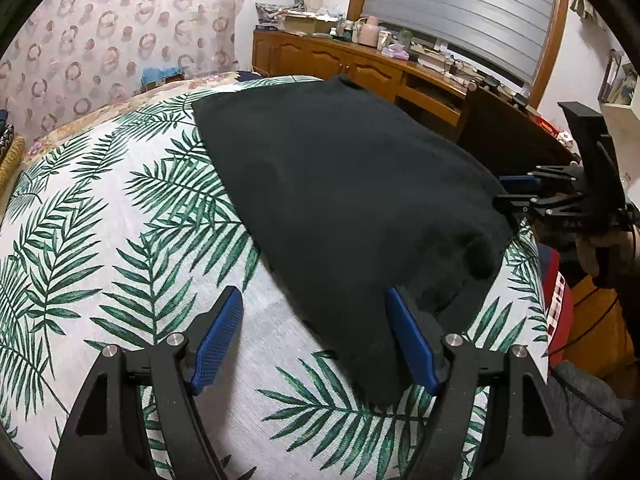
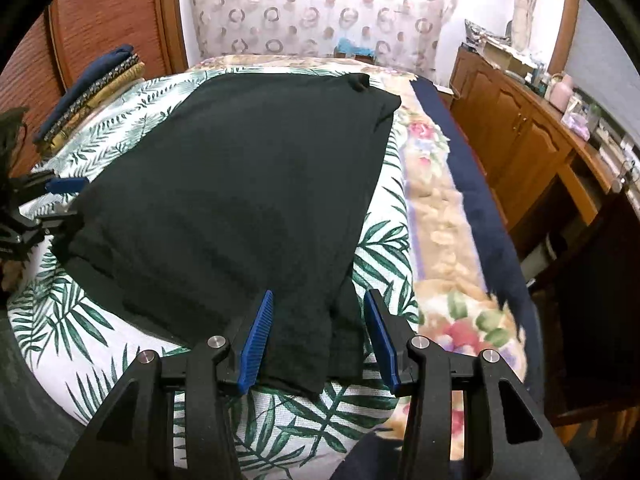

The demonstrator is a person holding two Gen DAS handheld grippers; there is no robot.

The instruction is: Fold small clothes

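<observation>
A dark green-black garment point(image 1: 340, 184) point(image 2: 240, 184) lies flat, folded into a broad panel, on a bed covered with a white leaf-print cloth point(image 1: 120, 220) point(image 2: 384, 248). My left gripper point(image 1: 314, 300) is open over the garment's near corner; its right finger sits on the dark fabric and its left one over the leaf print. My right gripper point(image 2: 320, 300) is open too. A folded corner of the garment lies between its blue pads, which do not press on it. Each gripper shows in the other's view, at the garment's edge: the right gripper point(image 1: 516, 192) and the left gripper point(image 2: 60, 200).
A stack of folded clothes point(image 2: 88, 96) rests at the bed's far left corner. A floral blanket point(image 2: 440, 220) runs along the bed's right side. A cluttered wooden sideboard point(image 1: 360, 64) point(image 2: 520, 132) stands beyond. A person's hand point(image 1: 600, 248) grips the right tool's handle.
</observation>
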